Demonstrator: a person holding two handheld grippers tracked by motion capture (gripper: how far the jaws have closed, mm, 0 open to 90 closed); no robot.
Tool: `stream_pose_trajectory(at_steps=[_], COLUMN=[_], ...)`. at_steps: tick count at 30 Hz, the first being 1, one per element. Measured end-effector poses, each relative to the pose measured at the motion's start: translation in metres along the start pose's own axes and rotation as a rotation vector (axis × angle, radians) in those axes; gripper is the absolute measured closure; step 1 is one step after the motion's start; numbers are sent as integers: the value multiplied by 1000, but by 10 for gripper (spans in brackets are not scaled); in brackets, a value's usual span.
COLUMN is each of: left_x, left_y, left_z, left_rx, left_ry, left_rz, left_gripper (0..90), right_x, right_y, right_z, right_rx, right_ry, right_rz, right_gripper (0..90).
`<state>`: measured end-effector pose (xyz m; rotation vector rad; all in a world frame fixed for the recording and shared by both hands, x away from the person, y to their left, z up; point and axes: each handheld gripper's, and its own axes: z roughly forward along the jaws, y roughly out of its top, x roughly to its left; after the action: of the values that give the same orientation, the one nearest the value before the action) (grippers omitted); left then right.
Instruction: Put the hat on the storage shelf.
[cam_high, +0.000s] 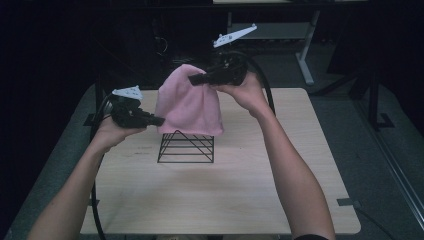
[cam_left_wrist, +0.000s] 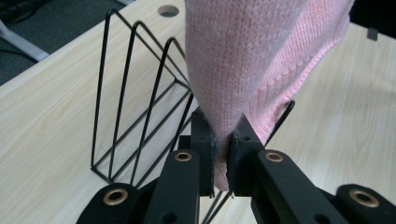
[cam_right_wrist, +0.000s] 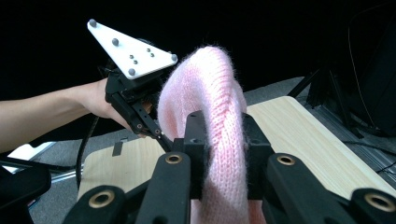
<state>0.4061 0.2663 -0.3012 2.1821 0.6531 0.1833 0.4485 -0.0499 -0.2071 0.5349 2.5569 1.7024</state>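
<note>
We see both tongs clamped on the pink knit hat: left gripper at its lower edge, right gripper on top. Under them stands a black wire rack on the table.

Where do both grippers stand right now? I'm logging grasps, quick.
Left gripper: shut on the lower edge of the pink knit hat.
Right gripper: shut on the pink knit hat near its top.

A dim lab or office: a pale wood desk with a cable hole, more desk frames behind.
</note>
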Motion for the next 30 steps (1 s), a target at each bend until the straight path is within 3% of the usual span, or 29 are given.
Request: stream_pose_trajectory(at_steps=[5, 16, 22, 30], left_x=[-2, -2, -2, -2], left_y=[-2, -10, -17, -22], left_z=[-2, -1, 0, 2], left_rx=[28, 49, 80, 134], left_ry=[12, 24, 12, 32], left_rz=[21, 26, 13, 27], left_gripper=[830, 830, 830, 830], right_x=[2, 5, 6, 7], right_y=[-2, -8, -13, -22], right_z=[3, 7, 15, 23], right_rx=[3, 34, 57, 68], right_ry=[10, 34, 51, 65], right_rz=[-4, -5, -9, 0], right_gripper=[765, 760, 759, 753])
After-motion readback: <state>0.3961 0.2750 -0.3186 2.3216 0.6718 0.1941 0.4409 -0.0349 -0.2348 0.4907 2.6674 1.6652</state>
